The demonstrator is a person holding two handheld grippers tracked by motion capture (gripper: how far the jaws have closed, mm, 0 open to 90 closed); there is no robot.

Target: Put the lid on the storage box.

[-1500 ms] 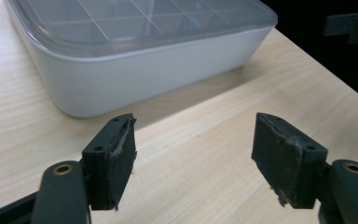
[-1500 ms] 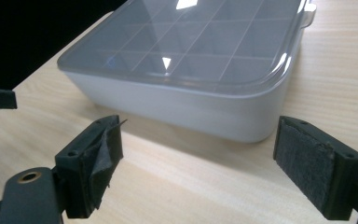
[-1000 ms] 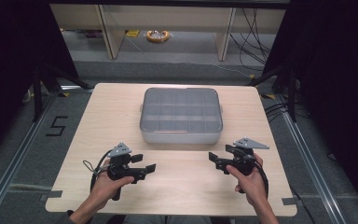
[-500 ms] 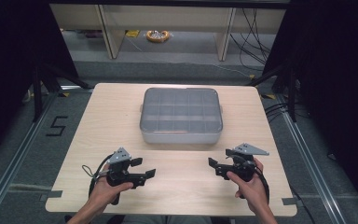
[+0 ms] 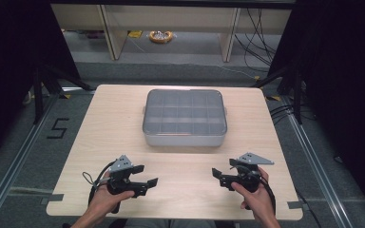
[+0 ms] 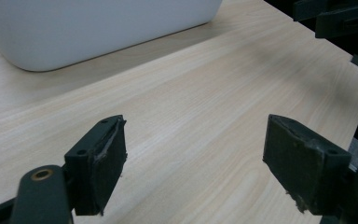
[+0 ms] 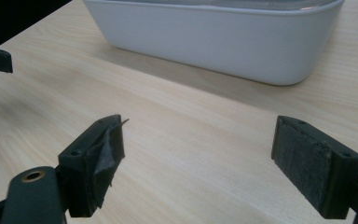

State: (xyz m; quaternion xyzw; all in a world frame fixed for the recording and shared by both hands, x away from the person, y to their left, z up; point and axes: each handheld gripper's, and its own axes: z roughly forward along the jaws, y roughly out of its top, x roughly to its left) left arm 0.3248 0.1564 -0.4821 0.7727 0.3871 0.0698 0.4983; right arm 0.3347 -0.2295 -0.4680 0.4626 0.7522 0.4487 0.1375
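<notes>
Not started: my left gripper (image 5: 147, 176) just opened, empty; right gripper (image 5: 217, 178) jaws apart, box (image 5: 184, 117) lidded, untouched.

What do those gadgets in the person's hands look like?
Each hand holds a black two-jaw gripper: left gripper, right gripper. Each carries a grey three-cornered plate on top and trails a black cable. The jaws' dark pads look worn and frayed. No sleeves show.

Pale wooden table (image 5: 109, 137) under 1 lidded grey box (image 5: 184, 118)
</notes>
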